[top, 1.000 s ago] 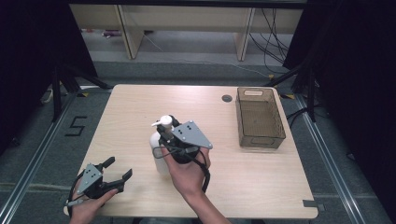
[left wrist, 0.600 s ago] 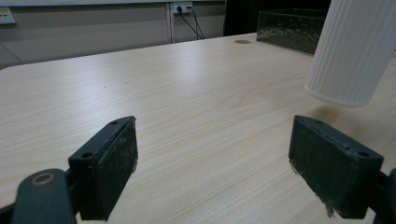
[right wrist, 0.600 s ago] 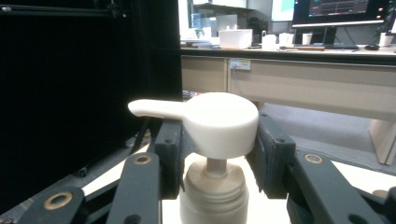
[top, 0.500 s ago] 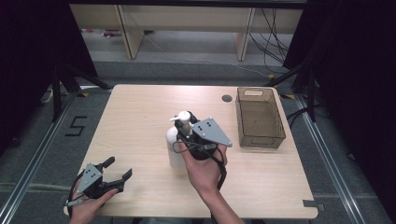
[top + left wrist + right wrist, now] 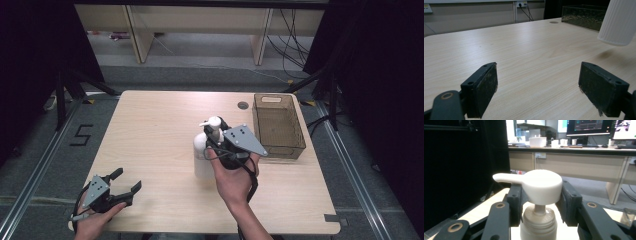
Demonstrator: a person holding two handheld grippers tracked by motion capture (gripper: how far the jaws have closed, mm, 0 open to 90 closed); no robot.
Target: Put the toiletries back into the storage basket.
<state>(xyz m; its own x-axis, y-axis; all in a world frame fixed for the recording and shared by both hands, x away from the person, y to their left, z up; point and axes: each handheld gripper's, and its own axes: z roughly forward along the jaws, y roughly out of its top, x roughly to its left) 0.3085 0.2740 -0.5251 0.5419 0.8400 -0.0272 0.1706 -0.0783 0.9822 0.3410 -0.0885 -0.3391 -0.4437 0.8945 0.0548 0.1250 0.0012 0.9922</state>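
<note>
1. At about seven o'clock on the table, nearest the person's edge, the left gripper rests in the person's left hand. Its jaws are spread wide with nothing between them; the left gripper view has bare wood between the two pads.
2. Toward the middle, at roughly five o'clock from the table's centre, the right hand holds the right gripper. Its jaws are clamped on the neck of a white pump bottle, just under the pump head, one pad on each side.
3. The bottle hangs upright and is lifted clear of the wood: the left gripper view shows its ribbed base in the air with a shadow beneath it.
4. Farther off, at about two o'clock, a brown see-through bin stands near the table's right edge, just beside the right gripper's grey plate.
5. Beyond that, near twelve to one o'clock at the far edge, is a small round cable hole.
</note>
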